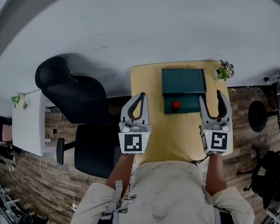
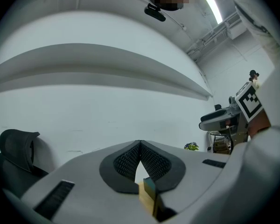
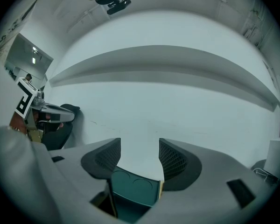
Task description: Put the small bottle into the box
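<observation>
A: Right gripper (image 1: 213, 96): jaws apart, empty. Left gripper (image 1: 140, 97): jaws together, empty. Where do we find the small bottle (image 1: 176, 105)?
B: Ahead, between both, seemingly upright, at the box's (image 1: 191, 105) near part, on the desk's (image 1: 168, 139) far half. We judge neither nearer.

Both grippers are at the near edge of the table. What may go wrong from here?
The small bottle, a little red shape at the front of the box, may tip or roll when the open right gripper closes on it. The left gripper is shut, so it must open before it can steady anything. The potted plant stands close to the box's right rear corner and may be knocked.
</observation>
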The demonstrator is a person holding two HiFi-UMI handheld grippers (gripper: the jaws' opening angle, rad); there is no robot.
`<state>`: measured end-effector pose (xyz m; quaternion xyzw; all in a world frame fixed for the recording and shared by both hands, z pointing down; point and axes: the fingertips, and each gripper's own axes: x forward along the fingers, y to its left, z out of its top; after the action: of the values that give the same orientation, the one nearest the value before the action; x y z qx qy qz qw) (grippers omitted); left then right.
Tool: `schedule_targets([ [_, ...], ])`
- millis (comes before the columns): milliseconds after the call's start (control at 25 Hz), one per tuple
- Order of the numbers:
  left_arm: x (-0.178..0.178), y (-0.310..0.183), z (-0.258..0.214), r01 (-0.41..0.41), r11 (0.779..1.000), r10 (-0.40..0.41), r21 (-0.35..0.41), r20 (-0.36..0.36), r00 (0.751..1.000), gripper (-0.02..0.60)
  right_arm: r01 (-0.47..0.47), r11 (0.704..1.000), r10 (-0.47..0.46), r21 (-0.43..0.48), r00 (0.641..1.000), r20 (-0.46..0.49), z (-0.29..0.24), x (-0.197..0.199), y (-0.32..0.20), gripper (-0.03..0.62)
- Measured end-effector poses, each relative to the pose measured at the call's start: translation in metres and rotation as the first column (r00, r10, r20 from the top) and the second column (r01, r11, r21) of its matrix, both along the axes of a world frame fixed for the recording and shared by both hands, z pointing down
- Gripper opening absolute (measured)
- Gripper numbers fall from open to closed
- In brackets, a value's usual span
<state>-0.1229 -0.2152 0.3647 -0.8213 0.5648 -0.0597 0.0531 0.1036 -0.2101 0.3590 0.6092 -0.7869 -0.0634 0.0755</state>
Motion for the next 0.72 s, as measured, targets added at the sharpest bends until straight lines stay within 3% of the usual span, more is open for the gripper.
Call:
schedule_targets([
  [280,-0.0001,-0.0006,0.0008,-0.001,1.0,0.001,0.002,0.002,1.0,0.008,0.01,1.0,-0.01,-0.002,1.0,-0.003,0.0003,-0.003,-0.0002,0.253],
  [720,0.0007,-0.0013,-0.0025,-0.005,1.0,0.005,0.013,0.003,1.0,0.008,0.023,1.0,-0.023,0.014,1.0,-0.003,-0.0042,-0.0088,-0.0006,0.094],
])
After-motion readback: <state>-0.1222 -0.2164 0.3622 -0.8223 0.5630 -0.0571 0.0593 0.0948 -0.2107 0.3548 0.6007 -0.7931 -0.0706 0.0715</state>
